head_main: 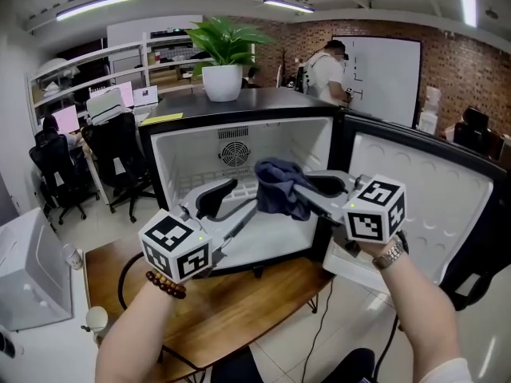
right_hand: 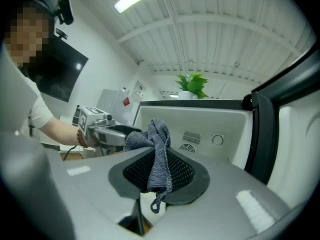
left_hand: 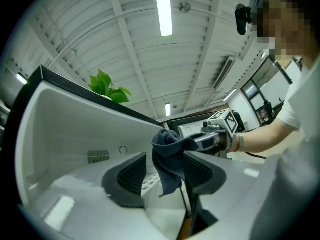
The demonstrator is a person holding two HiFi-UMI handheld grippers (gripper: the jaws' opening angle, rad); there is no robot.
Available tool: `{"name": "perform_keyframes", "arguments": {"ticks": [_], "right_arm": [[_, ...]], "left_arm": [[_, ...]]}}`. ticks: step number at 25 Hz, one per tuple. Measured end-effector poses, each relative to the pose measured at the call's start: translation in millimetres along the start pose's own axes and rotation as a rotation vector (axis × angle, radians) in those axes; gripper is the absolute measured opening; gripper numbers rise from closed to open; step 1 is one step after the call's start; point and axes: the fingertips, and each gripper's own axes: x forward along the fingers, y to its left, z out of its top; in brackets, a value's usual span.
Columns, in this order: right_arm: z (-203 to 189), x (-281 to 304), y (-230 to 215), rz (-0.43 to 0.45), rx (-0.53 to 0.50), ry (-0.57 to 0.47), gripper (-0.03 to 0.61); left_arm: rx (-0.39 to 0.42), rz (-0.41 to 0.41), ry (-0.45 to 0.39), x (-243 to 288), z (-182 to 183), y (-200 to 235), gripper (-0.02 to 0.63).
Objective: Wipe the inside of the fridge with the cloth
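A dark blue-grey cloth hangs in front of the open white mini fridge, pinched in my right gripper, which is shut on it. In the right gripper view the cloth drapes down between the closed pads. My left gripper stands open just left of the cloth. In the left gripper view the cloth dangles between the widely spread jaws, brushing the right-hand pad without being clamped. The right gripper reaches in from the right there.
The fridge stands on a wooden table, its door swung open to the right. A potted plant sits on top. Office chairs and a white box are at the left; a person stands at a whiteboard behind.
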Motion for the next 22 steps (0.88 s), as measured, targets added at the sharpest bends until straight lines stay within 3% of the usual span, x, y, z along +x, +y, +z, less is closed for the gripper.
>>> {"name": "perform_keyframes", "arguments": {"ticks": [7,11,13,15,16,22], "right_arm": [[8,-27,48,0.229,-0.046,-0.047,0.071],[3,-33,57,0.283,-0.036,-0.048,0.071],[0,-33,58,0.287,-0.033,-0.043,0.071],[-4,-32,58,0.279,-0.031,-0.036,0.071],[-6,-32,56,0.269,-0.027,-0.036,0.071],[-13,-31,36,0.135,-0.011,-0.064,0.097]], "left_arm": [[-0.005,-0.249,-0.013,8,3,-42,0.284],[-0.024,-0.37,0.013,16,-5,-69,0.282],[-0.029,-0.385,0.016,21,-8,-76,0.235],[-0.029,-0.374,0.006,25,-8,-76,0.114],[-0.026,-0.365,0.004,27,-8,-75,0.088],[0.007,-0.287,0.03,42,-12,-66,0.058]]}}
